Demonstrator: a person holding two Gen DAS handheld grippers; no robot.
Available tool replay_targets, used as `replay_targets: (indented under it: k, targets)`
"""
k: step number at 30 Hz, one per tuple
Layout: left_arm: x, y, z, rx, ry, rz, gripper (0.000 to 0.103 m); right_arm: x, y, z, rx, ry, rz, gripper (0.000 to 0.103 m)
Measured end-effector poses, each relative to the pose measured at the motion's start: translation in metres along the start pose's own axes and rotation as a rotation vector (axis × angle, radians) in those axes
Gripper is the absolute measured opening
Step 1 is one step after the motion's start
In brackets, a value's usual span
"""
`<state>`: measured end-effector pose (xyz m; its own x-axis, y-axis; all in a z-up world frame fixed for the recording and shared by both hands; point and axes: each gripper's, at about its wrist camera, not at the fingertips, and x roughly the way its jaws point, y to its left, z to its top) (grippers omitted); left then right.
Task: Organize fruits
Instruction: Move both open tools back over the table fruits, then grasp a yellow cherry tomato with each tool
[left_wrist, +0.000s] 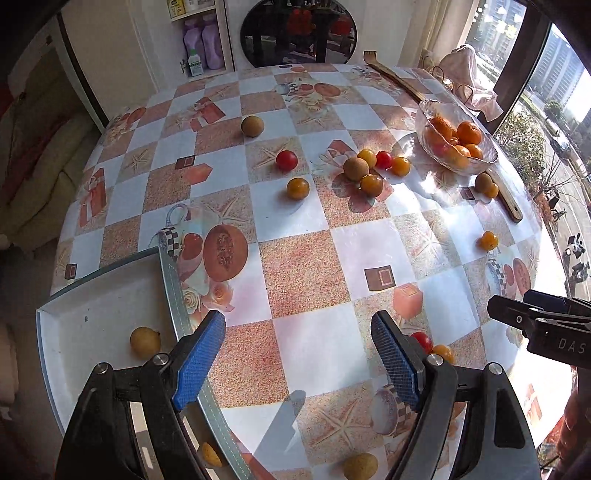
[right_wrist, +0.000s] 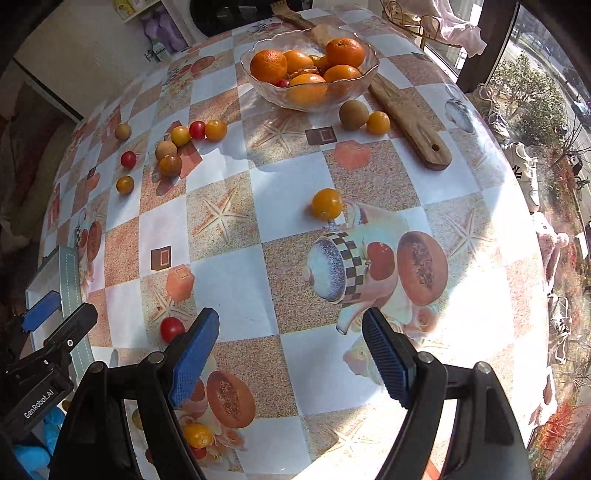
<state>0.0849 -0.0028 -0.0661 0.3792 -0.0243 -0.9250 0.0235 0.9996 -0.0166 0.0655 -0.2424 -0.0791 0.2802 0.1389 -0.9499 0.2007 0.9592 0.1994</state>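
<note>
"GenRobot.AI" marks the left gripper (right_wrist: 44, 314); both grippers' fingers gape wide, empty. Glass bowl (right_wrist: 258, 83) holds oranges (right_wrist: 269, 65); white tray (left_wrist: 74, 325) holds one longan (left_wrist: 145, 341).

Two hand-held grippers hover side by side, both angled downward. The left gripper (left_wrist: 298, 354) has its blue-padded fingers (left_wrist: 199, 354) spread wide, nothing between them. The right gripper (right_wrist: 290, 356) matches it, its ribbed blue pads (right_wrist: 388, 360) parted and empty, just beside its partner.
</note>
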Motion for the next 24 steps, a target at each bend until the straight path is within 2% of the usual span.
replay_targets:
  k: [6, 18, 19, 21, 24]
  targets:
    - [0.026, 0.008, 0.037, -0.094, -0.006, 0.016, 0.082, 0.008, -0.006, 0.018, -0.011, -0.017, -0.004, 0.083]
    - [0.082, 0.006, 0.081, -0.129, 0.003, 0.063, 0.082, 0.030, -0.007, 0.049, -0.058, -0.032, -0.006, 0.083]
    - [0.085, 0.005, 0.083, -0.125, 0.005, 0.068, 0.082, 0.030, -0.007, 0.050, -0.062, -0.035, -0.004, 0.083]
    - [0.090, 0.003, 0.085, -0.111, 0.012, 0.075, 0.074, 0.031, -0.008, 0.053, -0.064, -0.039, -0.002, 0.083]
    - [0.090, -0.001, 0.089, -0.093, -0.004, 0.080, 0.073, 0.033, -0.009, 0.057, -0.063, -0.039, 0.000, 0.083]
